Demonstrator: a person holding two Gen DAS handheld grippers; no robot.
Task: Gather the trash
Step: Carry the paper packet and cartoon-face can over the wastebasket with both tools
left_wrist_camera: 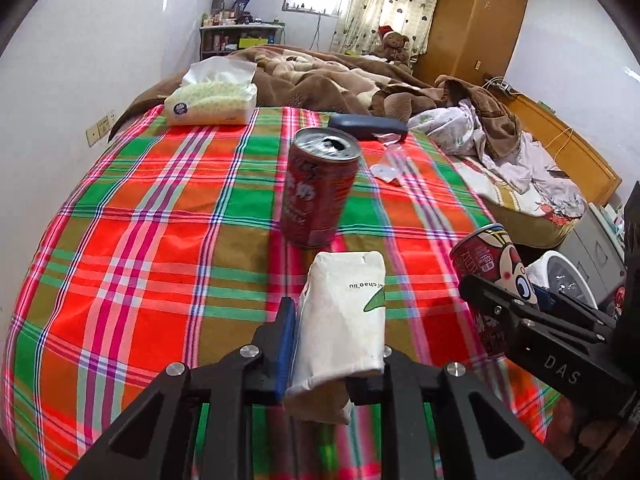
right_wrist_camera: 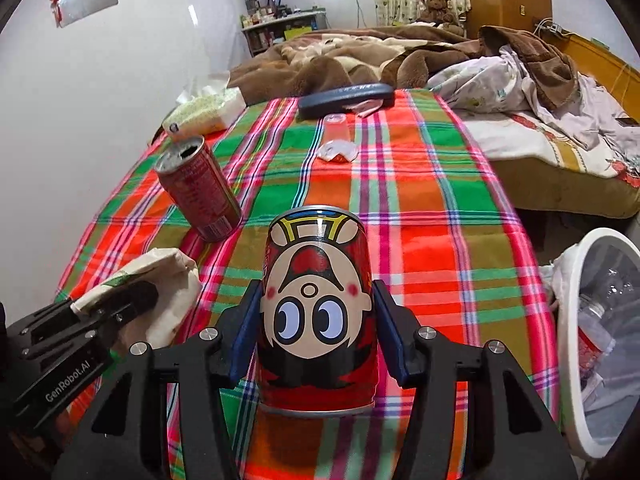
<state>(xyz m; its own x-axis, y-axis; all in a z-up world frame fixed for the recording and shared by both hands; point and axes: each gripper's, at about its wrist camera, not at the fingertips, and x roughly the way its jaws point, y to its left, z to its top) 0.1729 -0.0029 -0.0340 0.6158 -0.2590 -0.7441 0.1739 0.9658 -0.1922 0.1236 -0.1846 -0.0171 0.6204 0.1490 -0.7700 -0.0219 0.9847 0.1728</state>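
Trash is in both claws at once. The right gripper has its blue pads pressed on the two sides of a red cartoon-face can, held above the plaid tablecloth with the printed face upside down, so the can looks inverted and its long axis runs away from the camera. The left gripper is closed on a white paper packet, likewise lifted off the cloth, its long axis pointing forward.

The relation that counts is the white-rimmed trash bin — it sits off the table's right edge, just beside the right gripper and lower than the cloth, with clear plastic bottles already inside. So the cartoon can has only a short swing rightward to reach the opening, while the packet must cross the whole table front; the right hand is plainly the nearer one.

An opened red drink can stands ahead of the left claw, tilted in the fisheye view, untouched. Farther back lie a crumpled white scrap, a clear plastic cup, a dark glasses case and a tissue pack.

Readable writing is sparse: "chao liu" on the packet, seen upside down, "DAS" and "GenRobot.AI" on the gripper bodies. The lettering on both cans is too blurred to read.
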